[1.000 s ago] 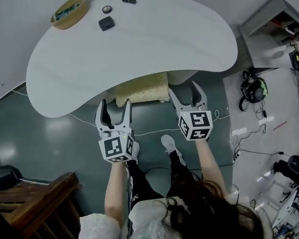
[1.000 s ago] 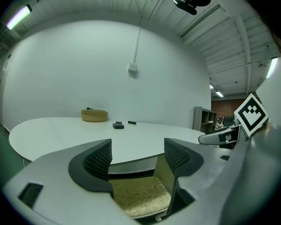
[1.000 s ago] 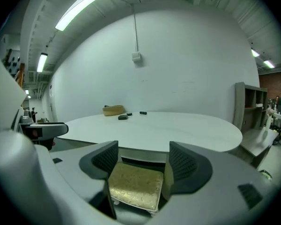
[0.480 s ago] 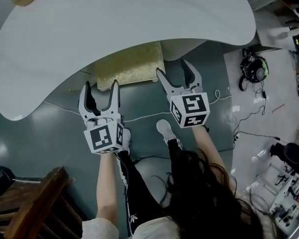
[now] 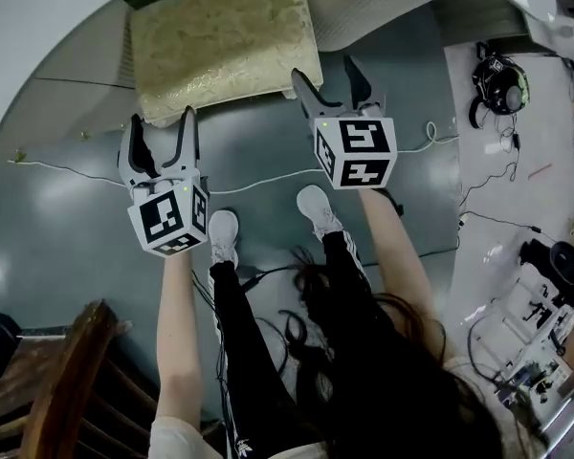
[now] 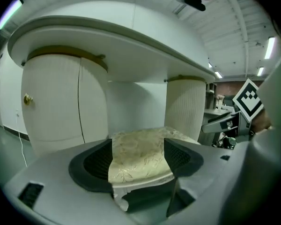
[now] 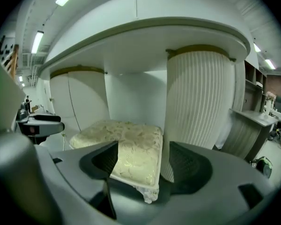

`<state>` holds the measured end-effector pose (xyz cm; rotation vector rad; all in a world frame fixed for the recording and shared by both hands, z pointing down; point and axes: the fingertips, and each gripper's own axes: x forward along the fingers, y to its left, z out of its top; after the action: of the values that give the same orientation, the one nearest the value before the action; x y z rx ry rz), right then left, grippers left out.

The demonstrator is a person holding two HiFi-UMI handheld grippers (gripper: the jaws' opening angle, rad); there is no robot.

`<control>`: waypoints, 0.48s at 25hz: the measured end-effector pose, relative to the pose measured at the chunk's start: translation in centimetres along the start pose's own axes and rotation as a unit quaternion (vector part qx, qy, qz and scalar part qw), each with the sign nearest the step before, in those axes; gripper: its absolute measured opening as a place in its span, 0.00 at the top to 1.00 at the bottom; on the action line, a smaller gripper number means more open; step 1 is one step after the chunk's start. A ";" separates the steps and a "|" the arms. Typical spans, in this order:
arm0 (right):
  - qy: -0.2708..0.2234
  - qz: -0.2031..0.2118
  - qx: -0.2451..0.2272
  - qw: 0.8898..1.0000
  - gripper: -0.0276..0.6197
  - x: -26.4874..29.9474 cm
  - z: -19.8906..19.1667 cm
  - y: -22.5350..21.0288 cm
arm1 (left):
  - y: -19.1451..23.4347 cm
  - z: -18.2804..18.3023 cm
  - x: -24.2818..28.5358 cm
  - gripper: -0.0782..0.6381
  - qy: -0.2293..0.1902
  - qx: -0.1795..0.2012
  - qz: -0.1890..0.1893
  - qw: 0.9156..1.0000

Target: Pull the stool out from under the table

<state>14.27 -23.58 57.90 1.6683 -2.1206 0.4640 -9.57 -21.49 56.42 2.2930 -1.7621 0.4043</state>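
The stool (image 5: 222, 44) has a pale gold patterned cushion and white legs, and stands under the white table (image 5: 38, 75). My left gripper (image 5: 160, 127) is open at the stool's near left corner; the cushion (image 6: 138, 156) fills the gap between its jaws. My right gripper (image 5: 330, 76) is open at the near right corner, and the cushion's corner (image 7: 136, 161) lies between its jaws. Neither gripper clamps the stool. The table's ribbed white pedestals (image 7: 199, 102) rise on either side of the stool.
A white cable (image 5: 258, 187) runs across the dark green floor under the grippers. The person's shoes (image 5: 313, 208) stand just behind them. A brown wooden chair (image 5: 48, 390) is at lower left. Headphones (image 5: 502, 84) and cables lie on the floor to the right.
The head and both grippers have dropped lower and moved forward under the table. The tabletop has left the view, and the stool now shows whole with both grippers at its near corners.
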 end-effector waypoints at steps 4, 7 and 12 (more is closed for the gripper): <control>0.030 0.004 -0.013 0.999 0.44 1.5 -4.4 0.4 | 1.5 -5.1 1.4 0.44 0.025 0.005 0.014 1.000; 0.052 0.004 -0.012 0.999 0.44 2.3 -7.4 0.9 | 2.7 -8.7 2.2 0.44 0.054 -0.005 0.020 0.998; 0.090 -0.003 -0.006 0.996 0.44 3.9 -11.7 1.0 | 4.1 -13.0 3.9 0.43 0.096 0.001 0.022 0.995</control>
<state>13.72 -20.87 69.96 1.5635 -1.9833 0.5764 -13.63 -21.68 70.04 2.1394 -1.7207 0.6136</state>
